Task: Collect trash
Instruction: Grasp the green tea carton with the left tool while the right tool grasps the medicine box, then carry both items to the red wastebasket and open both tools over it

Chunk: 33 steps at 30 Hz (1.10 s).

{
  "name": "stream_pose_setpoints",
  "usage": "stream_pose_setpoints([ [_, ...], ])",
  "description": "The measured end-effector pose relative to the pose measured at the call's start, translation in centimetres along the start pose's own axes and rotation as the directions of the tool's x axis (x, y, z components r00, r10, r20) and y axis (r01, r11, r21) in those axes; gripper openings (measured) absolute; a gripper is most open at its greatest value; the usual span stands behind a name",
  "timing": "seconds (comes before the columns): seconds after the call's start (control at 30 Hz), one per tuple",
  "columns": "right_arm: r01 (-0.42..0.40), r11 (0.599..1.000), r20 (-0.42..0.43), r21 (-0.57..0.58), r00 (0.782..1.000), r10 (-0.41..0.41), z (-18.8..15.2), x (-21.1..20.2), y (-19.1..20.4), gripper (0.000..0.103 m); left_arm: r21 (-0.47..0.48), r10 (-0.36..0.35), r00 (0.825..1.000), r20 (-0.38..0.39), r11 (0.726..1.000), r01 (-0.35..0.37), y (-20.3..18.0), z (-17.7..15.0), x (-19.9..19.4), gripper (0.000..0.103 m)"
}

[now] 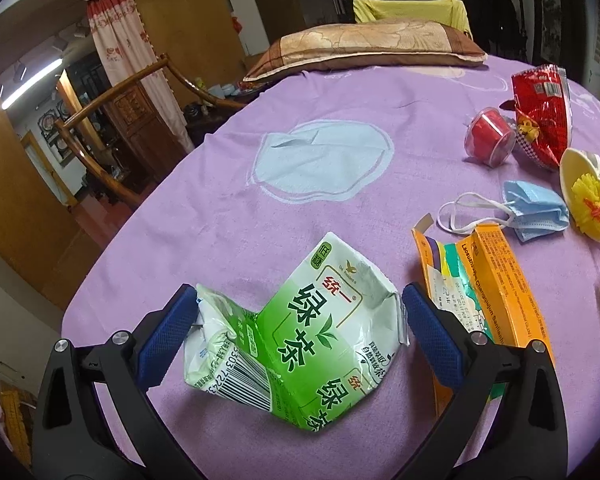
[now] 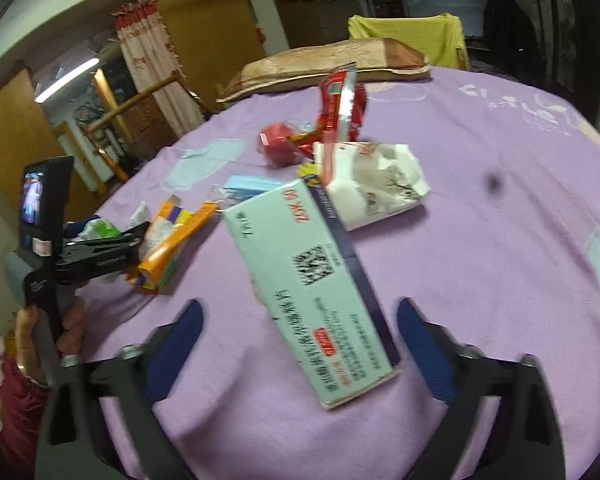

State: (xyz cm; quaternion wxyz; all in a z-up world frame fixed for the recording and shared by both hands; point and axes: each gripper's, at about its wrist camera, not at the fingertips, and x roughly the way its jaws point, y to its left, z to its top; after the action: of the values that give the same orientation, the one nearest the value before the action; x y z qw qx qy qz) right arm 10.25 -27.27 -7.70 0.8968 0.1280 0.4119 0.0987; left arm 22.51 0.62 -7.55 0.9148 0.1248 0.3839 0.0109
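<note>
step: grasp approach | left gripper (image 1: 298, 320) jaws touching crumpled green tea carton (image 1: 296, 332), grip unclear | right gripper (image 2: 300, 344) jaws apart around medicine box (image 2: 312, 296) | next: clamp, lift off purple sheet (image 1: 260, 216)

A: Item between the left tongs (image 1: 298, 308)?
B: One crushed green tea carton (image 1: 296, 336), on the purple bedsheet (image 1: 220, 208); blue pads at either side.
A: To its right?
B: Orange box (image 1: 496, 280), blue face mask (image 1: 536, 212), red wrapper (image 1: 540, 116).

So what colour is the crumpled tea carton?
Green and white tea carton, clearest in the left wrist view.
</note>
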Motion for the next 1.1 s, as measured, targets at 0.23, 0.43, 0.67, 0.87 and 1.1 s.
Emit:
stream_pose_setpoints([
  [0.23, -0.089, 0.995, 0.076, 0.046, 0.993, 0.086, -0.3, -1.6, -0.9, 0.055, -0.139, -0.124, 0.989, 0.079, 0.981, 0.134, 2.8, -0.4, -1.1, 0.092],
  [0.43, -0.058, 0.998, 0.19, 0.005, 0.98, 0.056, -0.1, -3.8, -0.3, 0.055, -0.184, -0.152, 0.98, 0.129, 0.967, 0.174, 4.3, -1.4, -3.4, 0.089],
  [0.67, -0.105, 0.994, 0.215, 0.018, 0.972, 0.098, -0.3, -5.2, -0.5, 0.055, -0.182, -0.132, 0.969, 0.209, 0.968, 0.171, 6.1, -2.2, -8.1, 0.089],
  [0.87, -0.121, 0.993, 0.225, -0.016, 0.967, 0.122, -0.6, -6.5, 1.3, 0.055, -0.233, -0.091, 0.971, 0.223, 0.962, 0.144, 9.6, -4.6, -11.2, 0.089],
  [1.1, -0.163, 0.985, 0.203, -0.057, 0.964, 0.172, -0.9, -6.6, 4.4, 0.055, -0.332, 0.004, 0.986, 0.164, 0.942, 0.051, 15.8, -10.6, -12.3, 0.091],
])
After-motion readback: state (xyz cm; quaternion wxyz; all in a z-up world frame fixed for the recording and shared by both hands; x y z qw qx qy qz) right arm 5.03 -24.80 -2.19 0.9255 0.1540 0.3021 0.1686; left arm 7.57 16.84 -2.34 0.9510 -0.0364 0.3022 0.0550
